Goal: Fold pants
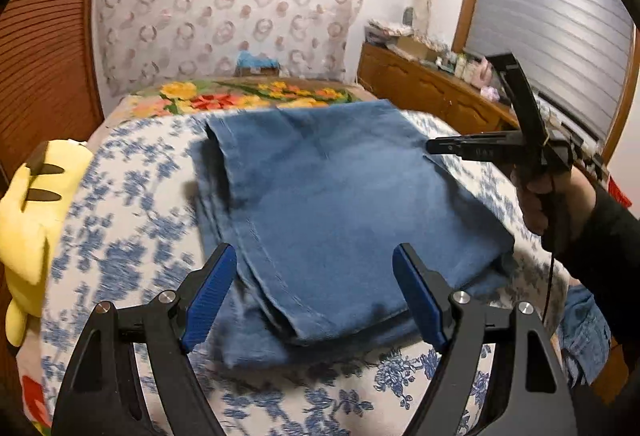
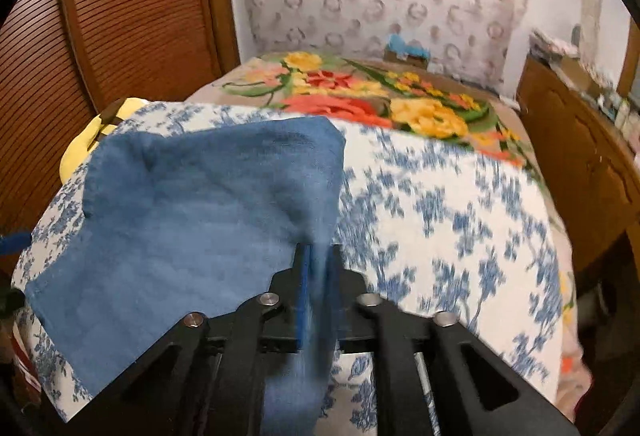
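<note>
Blue pants (image 1: pixel 320 196) lie folded on the blue-and-white flowered bedspread (image 1: pixel 120 236). My left gripper (image 1: pixel 316 268) is open, its blue pads just above the near folded edge, holding nothing. My right gripper (image 1: pixel 432 147) shows at the right side of the pants, held by a hand. In the right wrist view the right gripper (image 2: pixel 318 252) is shut on a pinch of the pants' cloth (image 2: pixel 200 204), which rises into the jaws and hangs down between them.
A yellow plush toy (image 1: pixel 28 228) sits at the bed's left edge. A bright flowered blanket (image 2: pixel 360 96) covers the far end of the bed. A wooden dresser (image 1: pixel 432 84) with small items stands at the right, a louvred wooden door (image 2: pixel 120 16) at the left.
</note>
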The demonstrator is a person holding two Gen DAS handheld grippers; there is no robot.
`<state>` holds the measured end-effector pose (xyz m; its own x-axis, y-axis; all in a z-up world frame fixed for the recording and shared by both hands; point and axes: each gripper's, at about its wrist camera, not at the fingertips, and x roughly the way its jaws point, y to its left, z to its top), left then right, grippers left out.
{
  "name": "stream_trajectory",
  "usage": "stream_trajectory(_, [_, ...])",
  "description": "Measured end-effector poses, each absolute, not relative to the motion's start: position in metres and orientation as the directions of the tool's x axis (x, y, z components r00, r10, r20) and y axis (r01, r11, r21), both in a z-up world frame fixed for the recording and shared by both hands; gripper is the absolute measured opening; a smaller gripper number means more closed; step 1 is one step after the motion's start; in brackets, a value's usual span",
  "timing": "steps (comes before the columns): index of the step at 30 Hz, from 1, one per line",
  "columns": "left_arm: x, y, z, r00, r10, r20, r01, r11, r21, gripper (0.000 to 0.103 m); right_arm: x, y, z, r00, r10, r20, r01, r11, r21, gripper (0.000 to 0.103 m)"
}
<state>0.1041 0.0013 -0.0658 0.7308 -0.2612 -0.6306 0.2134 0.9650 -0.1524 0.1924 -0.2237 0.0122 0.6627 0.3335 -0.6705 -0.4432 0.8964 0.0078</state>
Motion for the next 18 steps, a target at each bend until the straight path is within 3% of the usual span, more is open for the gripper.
stream_trajectory(2, [0.105, -0.005, -0.072, 0.719, -0.259, -0.644, 0.216, 0.965, -0.147, 0.081, 0.197, -0.222, 0.004, 0.628, 0.356, -0.692, -0.446, 0.894, 0.055, 0.042])
stream_trajectory(4, [0.104, -0.008, -0.078, 0.710, -0.255, -0.656, 0.217, 0.966, -0.140, 0.081, 0.193, -0.225, -0.005, 0.626, 0.349, -0.697, -0.438, 0.897, 0.056, 0.050])
stream_trajectory(18, [0.103, -0.002, -0.103, 0.686, -0.220, -0.694, 0.177, 0.975, -0.134, 0.081, 0.159, -0.250, -0.024, 0.568, 0.447, -0.691, -0.456, 0.870, 0.188, 0.053])
